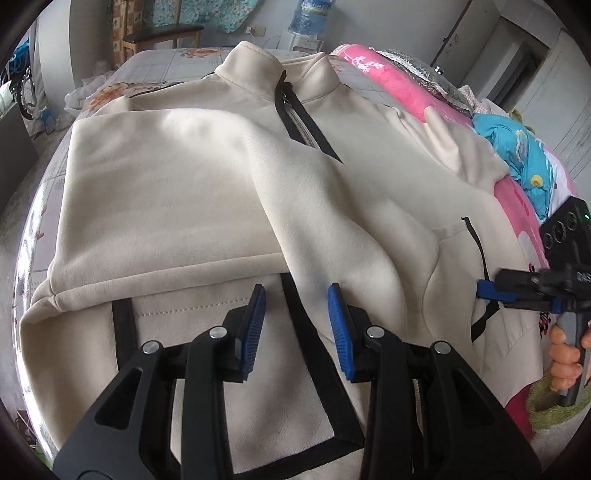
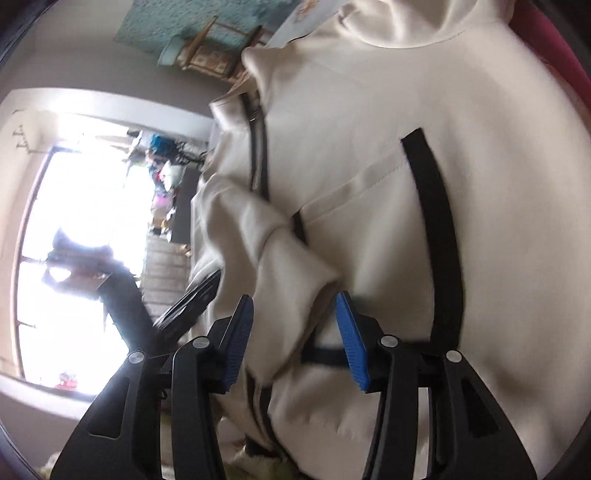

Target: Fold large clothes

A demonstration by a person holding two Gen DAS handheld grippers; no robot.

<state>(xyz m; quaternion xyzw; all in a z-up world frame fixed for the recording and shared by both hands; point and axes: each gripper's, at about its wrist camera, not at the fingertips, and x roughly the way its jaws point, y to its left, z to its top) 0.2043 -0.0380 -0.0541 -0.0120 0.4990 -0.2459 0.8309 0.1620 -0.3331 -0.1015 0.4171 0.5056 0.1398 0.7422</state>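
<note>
A cream zip jacket (image 1: 192, 192) with black trim lies front-up on the bed. Its left half and a sleeve are folded across the front, and the collar points away. My left gripper (image 1: 297, 295) is open just above the jacket's lower front, where the sleeve end meets a black-edged pocket, with nothing between its blue pads. My right gripper (image 2: 295, 306) is open, turned on its side at the jacket's right edge, and a folded cuff of the jacket (image 2: 369, 155) lies between its pads. It also shows in the left wrist view (image 1: 487, 290), by the black pocket trim.
The bed (image 1: 155, 62) has a floral sheet. Pink bedding (image 1: 391, 79) and a blue printed cloth (image 1: 517, 147) lie along the right side. A wooden chair (image 1: 162, 35) and a water dispenser (image 1: 306, 26) stand beyond. A bright window (image 2: 74, 221) is behind the right gripper.
</note>
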